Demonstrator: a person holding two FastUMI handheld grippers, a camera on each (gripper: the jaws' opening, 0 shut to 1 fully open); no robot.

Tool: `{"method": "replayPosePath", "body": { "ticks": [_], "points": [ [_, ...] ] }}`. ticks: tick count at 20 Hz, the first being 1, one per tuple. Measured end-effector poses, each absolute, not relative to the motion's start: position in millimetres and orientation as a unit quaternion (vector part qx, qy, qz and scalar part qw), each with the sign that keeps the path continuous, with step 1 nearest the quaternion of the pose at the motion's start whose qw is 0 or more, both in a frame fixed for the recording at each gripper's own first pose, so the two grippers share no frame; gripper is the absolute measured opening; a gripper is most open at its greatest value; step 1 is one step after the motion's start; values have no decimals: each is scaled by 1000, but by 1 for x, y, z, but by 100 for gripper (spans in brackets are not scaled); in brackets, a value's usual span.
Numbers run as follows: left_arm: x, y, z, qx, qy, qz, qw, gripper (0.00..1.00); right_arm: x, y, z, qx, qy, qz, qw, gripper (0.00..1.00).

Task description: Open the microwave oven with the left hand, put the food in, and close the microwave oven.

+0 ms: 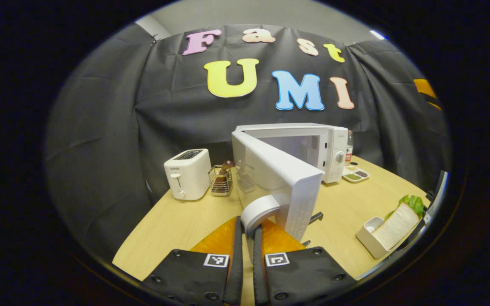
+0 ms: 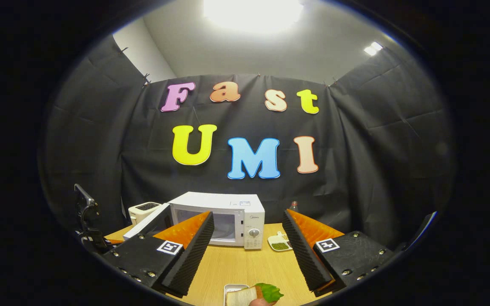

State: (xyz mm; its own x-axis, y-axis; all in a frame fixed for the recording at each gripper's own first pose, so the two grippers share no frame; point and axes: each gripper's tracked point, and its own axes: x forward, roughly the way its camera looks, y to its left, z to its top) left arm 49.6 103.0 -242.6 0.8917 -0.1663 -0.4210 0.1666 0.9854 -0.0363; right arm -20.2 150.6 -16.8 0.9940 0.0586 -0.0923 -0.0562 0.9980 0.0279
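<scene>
Clamped between the two fingers of the left claw [image 1: 248, 231], at the bottom of the left gripper view, sits the rounded white handle [image 1: 258, 211] of the white microwave door [image 1: 277, 178]; both fingers press on it, and the door stands swung wide out toward the claw; beyond the door the white box-shaped microwave oven [image 1: 309, 144] shows its open cavity; left of the claw and farther back stand a white two-slot toaster [image 1: 187, 173] and a small wire basket [image 1: 221, 180] just beside it; to the right of the oven a small white divided dish with green and dark fillings [image 1: 355, 174] lies on the light wooden table [image 1: 177, 223]; well to the right of the claw a white rectangular tray [image 1: 376, 238] carries the food, a slice of pale bread with a green lettuce leaf [image 1: 399, 217].

Spread wide apart, the right claw [image 2: 249, 244] grips nothing in the right gripper view; just below it, at the near edge, lies the tray [image 2: 233, 289] with the bread and lettuce [image 2: 257, 294]; straight ahead between the fingers stands the oven [image 2: 223, 216], door [image 2: 147, 225] angled open to its left; the toaster [image 2: 143, 210] sits behind that door; the divided dish [image 2: 280, 242] lies right of the oven on the table [image 2: 245, 265].
</scene>
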Motion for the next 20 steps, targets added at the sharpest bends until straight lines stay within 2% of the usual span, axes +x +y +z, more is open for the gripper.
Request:
{"method": "replayPosePath", "body": {
  "ticks": [2,3,4,6,7,9,12,13,15,16,17,20],
  "points": [
    [43,112,-239,-6,214,-67,975,23,-17,154,-19,8,49,37,998,98],
    [39,115,-236,-6,209,-60,976,34,-15,154,-20,9,51,42,998,98],
    [33,115,-230,-9,205,-56,977,52,-15,154,-23,9,55,48,997,98],
    [22,118,-214,-12,192,-46,980,80,-11,149,-32,8,71,58,996,98],
    [17,120,-203,-12,184,-38,982,87,-10,145,-39,6,82,63,995,98],
    [10,123,-174,-7,159,-29,987,92,-8,139,-51,11,105,77,991,98],
    [9,119,-127,-6,112,-25,993,87,-5,127,-80,35,153,91,983,98],
    [12,118,-116,-8,98,-22,995,93,-5,125,-89,42,170,98,980,98],
    [14,115,-92,-15,73,-16,997,94,-5,123,-113,54,206,113,970,98],
    [15,115,-79,-19,62,-12,998,98,-6,123,-126,60,226,120,965,98],
    [15,114,-70,-22,52,-7,998,98,-5,119,-137,64,240,120,961,98],
    [11,114,-47,-29,32,11,999,89,-8,114,-179,70,303,130,942,98]
  ]
}}
